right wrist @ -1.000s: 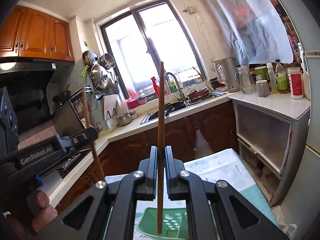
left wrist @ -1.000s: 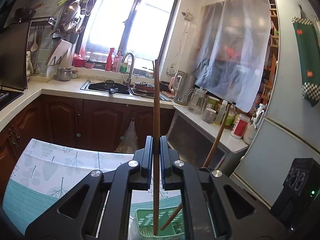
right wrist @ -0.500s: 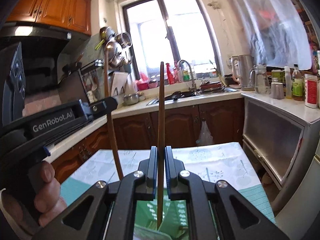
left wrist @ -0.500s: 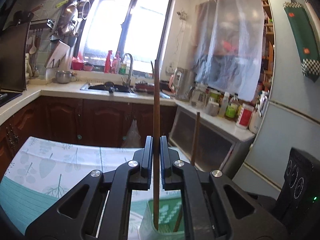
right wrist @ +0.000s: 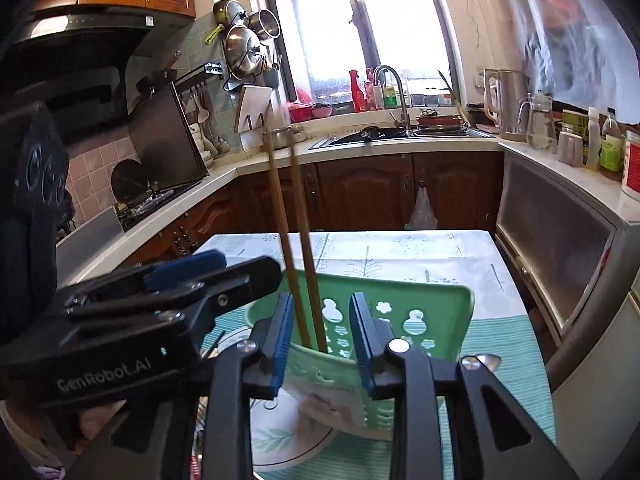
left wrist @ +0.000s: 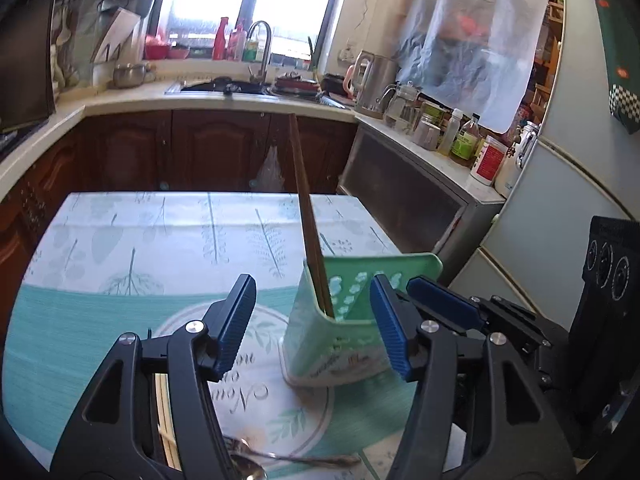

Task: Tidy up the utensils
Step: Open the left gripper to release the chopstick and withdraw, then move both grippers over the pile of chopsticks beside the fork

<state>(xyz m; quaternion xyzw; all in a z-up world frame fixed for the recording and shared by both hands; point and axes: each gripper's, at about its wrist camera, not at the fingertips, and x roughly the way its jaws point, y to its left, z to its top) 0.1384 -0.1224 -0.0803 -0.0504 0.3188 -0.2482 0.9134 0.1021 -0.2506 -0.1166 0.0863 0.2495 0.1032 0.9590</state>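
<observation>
Where both sets of tongs gape empty over a kitchen surface, two chopsticks stand in a green holder.

Left tongs point(left wrist: 312, 324): spread wide, blue pads apart, gripping nothing; the holder sits between and just beyond the pads.

Right tongs point(right wrist: 320, 340): parted, holding nothing; both chopsticks rise through the gap between the pads without touching either that can be seen.

Chopsticks point(right wrist: 294, 236): two brown sticks, lower ends inside the holder, leaning slightly to the left as they rise; in the left wrist view they overlap as one dark shaft point(left wrist: 308, 216).

Holder point(left wrist: 340, 332): green perforated plastic caddy with a tall back panel, standing on the surface directly ahead of both tongs.

In the way: the left tool's black body point(right wrist: 160, 312) crosses the left of the right wrist view, close beside the holder; the right tool's finger point(left wrist: 444, 300) sits just right of the holder in the left view.

Surface point(left wrist: 140, 248): covered by a leaf-print cloth with a teal band; a metal spoon point(left wrist: 288, 460) lies near the edge below the left tongs.

Open room: bare cloth stretches left of and beyond the holder to the far edge.

Edges: dark wooden cabinets point(right wrist: 400, 192) beyond the far edge; a steel-fronted unit point(left wrist: 404, 204) right of it.
</observation>
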